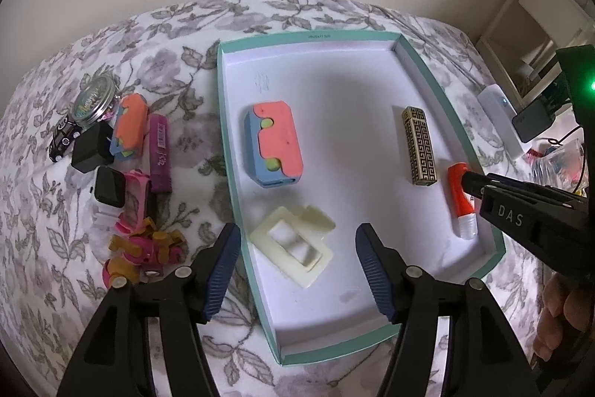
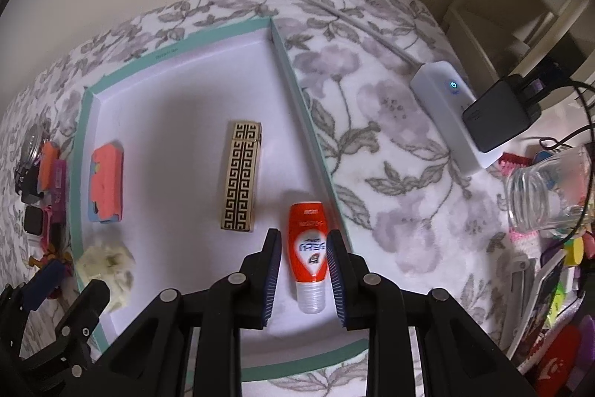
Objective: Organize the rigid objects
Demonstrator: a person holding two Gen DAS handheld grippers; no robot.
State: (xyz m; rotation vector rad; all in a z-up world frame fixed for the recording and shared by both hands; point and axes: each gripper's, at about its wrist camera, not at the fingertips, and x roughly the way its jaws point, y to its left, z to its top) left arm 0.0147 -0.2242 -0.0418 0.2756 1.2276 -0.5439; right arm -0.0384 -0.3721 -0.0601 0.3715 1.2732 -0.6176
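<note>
Orange tube (image 2: 309,248) lies in the teal-rimmed tray (image 2: 316,121) between the right gripper (image 2: 303,270) fingers, which flank it closely; whether they press it I cannot tell. Left gripper (image 1: 297,270) stands open, the cream plastic frame (image 1: 292,246) lying between its fingers untouched.

Tube (image 2: 308,255) in tray (image 2: 297,92), right of lighter (image 2: 241,173)

Tray (image 1: 438,88) middle lies bare between block (image 1: 275,144) and lighter (image 1: 418,146).

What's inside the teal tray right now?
Inside the teal tray: blue-and-coral block, cream plastic frame, gold patterned lighter, orange tube. The tray floor beneath each item is covered.
</note>
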